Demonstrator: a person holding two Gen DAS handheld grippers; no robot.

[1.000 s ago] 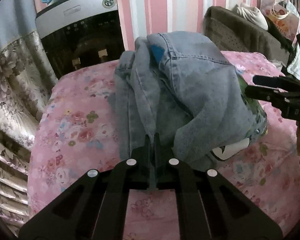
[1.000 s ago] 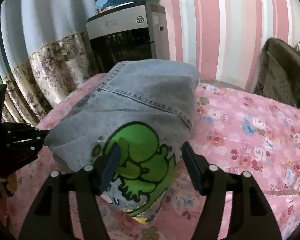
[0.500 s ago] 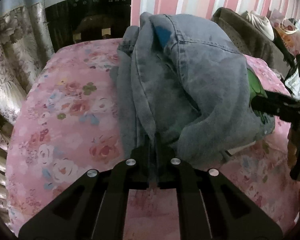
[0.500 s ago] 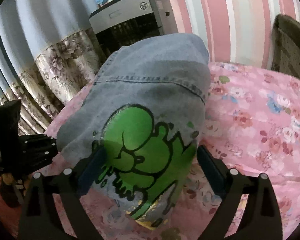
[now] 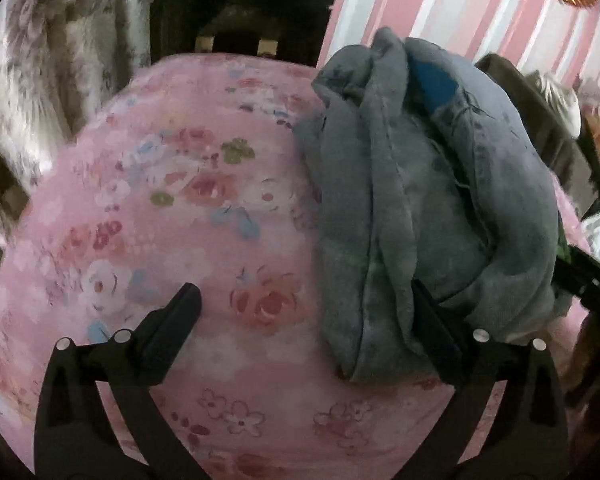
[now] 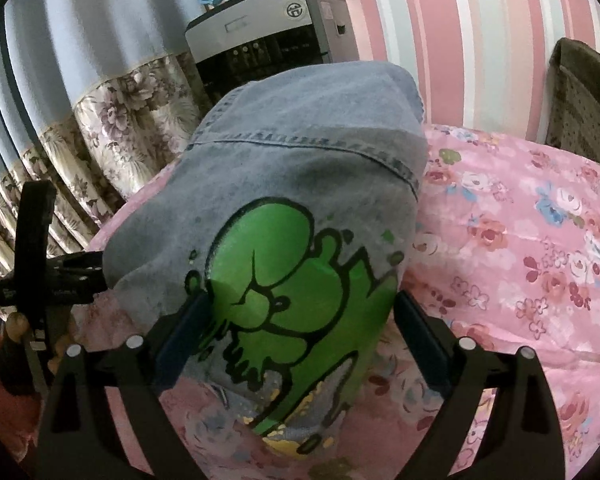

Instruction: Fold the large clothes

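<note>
the folded denim garment [image 5: 440, 208] is sitting in a thick bundle on the pink floral bedspread [image 5: 172, 208], its layered edges facing the left wrist camera and a green cartoon print [image 6: 284, 276] showing on the side that faces the right wrist camera.

the left gripper [image 5: 304, 312] is standing wide open, its jaws having just been opening. its left finger is hanging over bare bedspread, while its right finger is lying against the near edge of the bundle with a flap of denim draping over it; nothing is being pinched between the two pads.

the right gripper [image 6: 300, 320] is also spread wide, one finger on each side of the printed end of the garment. the left finger's tip is sitting in front of the print's edge and the right finger is just beside the cloth on the other side (whether either pad is actually pressing the fabric is hard to tell, but the cloth is not looking squeezed). the garment is resting on the bed.

in the right wrist view the left gripper [image 6: 56, 276] is showing at the far left edge, beside the bundle, with a hand [image 6: 16, 332] under it. behind the bed a black and grey appliance [image 6: 268, 40] is standing against a pink striped wall [image 6: 460, 32], next to a floral curtain [image 6: 112, 120].
</note>
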